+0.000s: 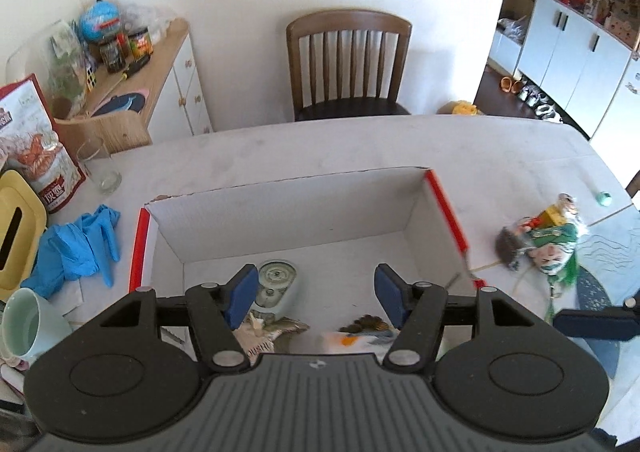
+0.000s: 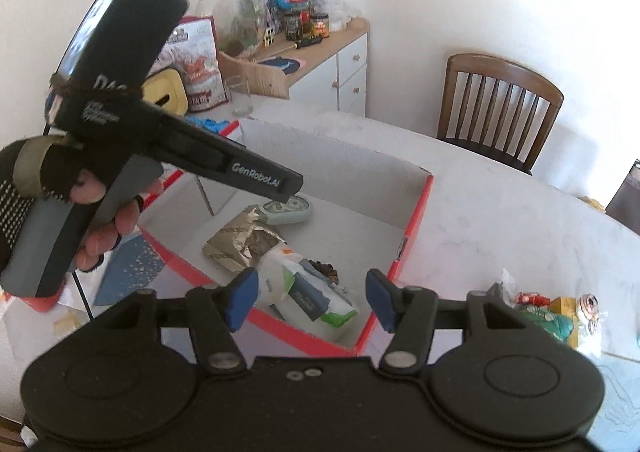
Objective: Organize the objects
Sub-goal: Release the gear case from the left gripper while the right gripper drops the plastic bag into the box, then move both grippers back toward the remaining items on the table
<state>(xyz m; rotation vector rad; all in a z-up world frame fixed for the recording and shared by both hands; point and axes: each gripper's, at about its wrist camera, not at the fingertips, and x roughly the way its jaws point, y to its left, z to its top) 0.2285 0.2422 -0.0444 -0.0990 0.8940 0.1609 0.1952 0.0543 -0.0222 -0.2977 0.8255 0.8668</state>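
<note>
A white cardboard box with red edges (image 1: 444, 208) (image 2: 418, 220) stands open on the table. Inside lie a pale green case (image 1: 276, 280) (image 2: 290, 210), a crumpled brown packet (image 2: 240, 240) (image 1: 280, 326) and a white pouch (image 2: 304, 292) (image 1: 352, 340). My left gripper (image 1: 316, 298) is open and empty, hovering over the box's near part; in the right wrist view its body (image 2: 224, 164) is held above the box. My right gripper (image 2: 308, 298) is open and empty above the box's near corner. A bundle of small toys (image 1: 540, 240) (image 2: 556, 316) lies on the table right of the box.
Blue gloves (image 1: 80, 244), a mint mug (image 1: 28, 320), a yellow tissue box (image 1: 16, 228), a snack bag (image 1: 36, 148) and a glass (image 1: 100, 168) lie left of the box. A wooden chair (image 1: 348, 64) stands behind the table. A cluttered sideboard (image 1: 132, 64) is at the far left.
</note>
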